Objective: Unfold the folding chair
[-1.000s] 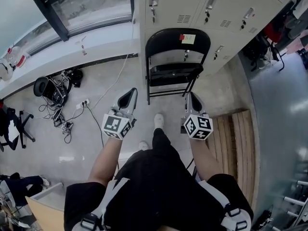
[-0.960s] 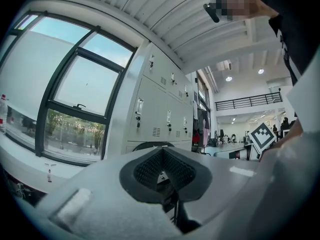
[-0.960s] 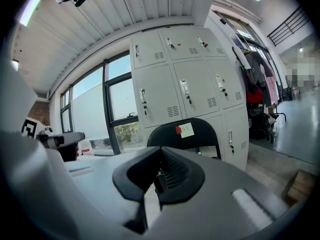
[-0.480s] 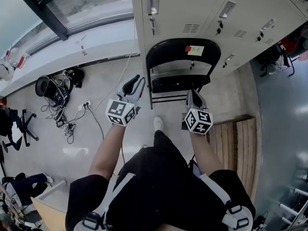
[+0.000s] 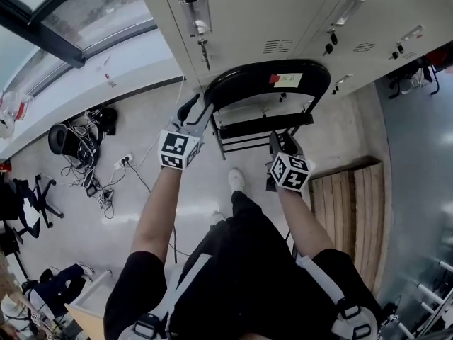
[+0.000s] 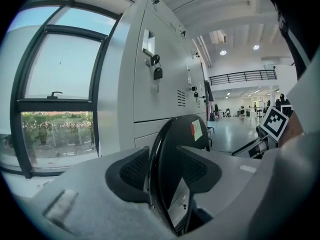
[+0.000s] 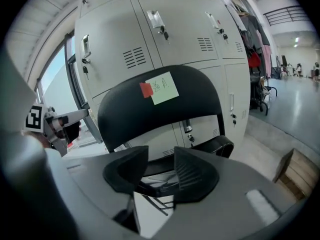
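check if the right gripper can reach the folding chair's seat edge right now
Probably yes: the right gripper, its jaws just opened with nothing between them, faces the seat edge and nothing stands in the way.

note [image 7: 164,89] on chair [image 7: 125,115] unreadable, legs seemingly behind right tool [image 7: 160,154]

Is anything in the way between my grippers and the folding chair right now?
Nothing visible. Both grippers' jaws have just been opening. The left gripper straddles the backrest edge of the folding chair without pressing. The right gripper points at the seat with nothing between. Lockers stand close behind.
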Tool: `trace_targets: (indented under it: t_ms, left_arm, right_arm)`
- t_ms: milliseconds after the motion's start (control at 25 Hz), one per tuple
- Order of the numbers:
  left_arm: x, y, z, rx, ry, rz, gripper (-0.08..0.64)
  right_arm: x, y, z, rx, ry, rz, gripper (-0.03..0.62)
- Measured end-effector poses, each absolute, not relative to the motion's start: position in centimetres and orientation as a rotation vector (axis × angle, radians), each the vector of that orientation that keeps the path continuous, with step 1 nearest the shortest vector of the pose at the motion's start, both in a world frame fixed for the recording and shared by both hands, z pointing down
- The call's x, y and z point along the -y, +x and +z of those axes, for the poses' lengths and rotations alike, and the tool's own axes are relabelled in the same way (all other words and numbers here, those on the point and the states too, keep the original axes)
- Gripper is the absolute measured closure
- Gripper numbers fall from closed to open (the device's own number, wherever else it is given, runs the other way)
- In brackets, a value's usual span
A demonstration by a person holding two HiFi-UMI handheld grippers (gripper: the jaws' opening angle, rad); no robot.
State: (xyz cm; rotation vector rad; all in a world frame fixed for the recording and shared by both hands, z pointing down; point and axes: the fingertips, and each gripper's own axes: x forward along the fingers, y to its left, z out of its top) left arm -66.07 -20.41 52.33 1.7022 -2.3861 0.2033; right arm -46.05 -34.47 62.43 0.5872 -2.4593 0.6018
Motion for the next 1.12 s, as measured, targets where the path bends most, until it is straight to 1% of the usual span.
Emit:
trace_targets:
  t_ms: [160, 200, 280, 360, 840, 1000, 1120]
  left_arm:
    - [22.0, -67.7, 53.3, 2.336, 1.752, 0.233, 0.365]
    - [22.2, -67.9, 53.6, 2.328, 1.756, 0.235, 0.362]
    - [22.6, -68.0, 54.2, 2.303, 1.761, 0.247, 0.345]
    - [22.9, -68.0, 54.8, 2.276, 1.763, 0.249, 0.334]
    - [24.8, -67.8, 57.0, 2.139, 1.816, 0.315, 0.324]
    - [24.8, -67.8, 57.0, 2.155, 1.809, 0.326, 0.325]
    - [24.4, -66.9, 56.8, 2.141, 1.836, 0.337, 0.328]
  right_arm:
    - [35.3, -46.5, 64.1, 2.399, 0.624, 0.697, 0.428]
    - [35.5, -46.6, 64.4, 2.39, 0.628, 0.698, 0.424]
    - [35.6, -46.9, 64.6, 2.392, 0.612, 0.644, 0.396]
    - [35.6, -47.3, 64.7, 2.399, 0.593, 0.614, 0.393]
    - [35.9, -47.2, 66.4, 2.362, 0.591, 0.719, 0.396]
    - [35.8, -46.5, 67.5, 2.316, 0.641, 0.878, 0.383]
    - [35.7, -45.7, 68.3, 2.254, 0.7, 1.075, 0.347]
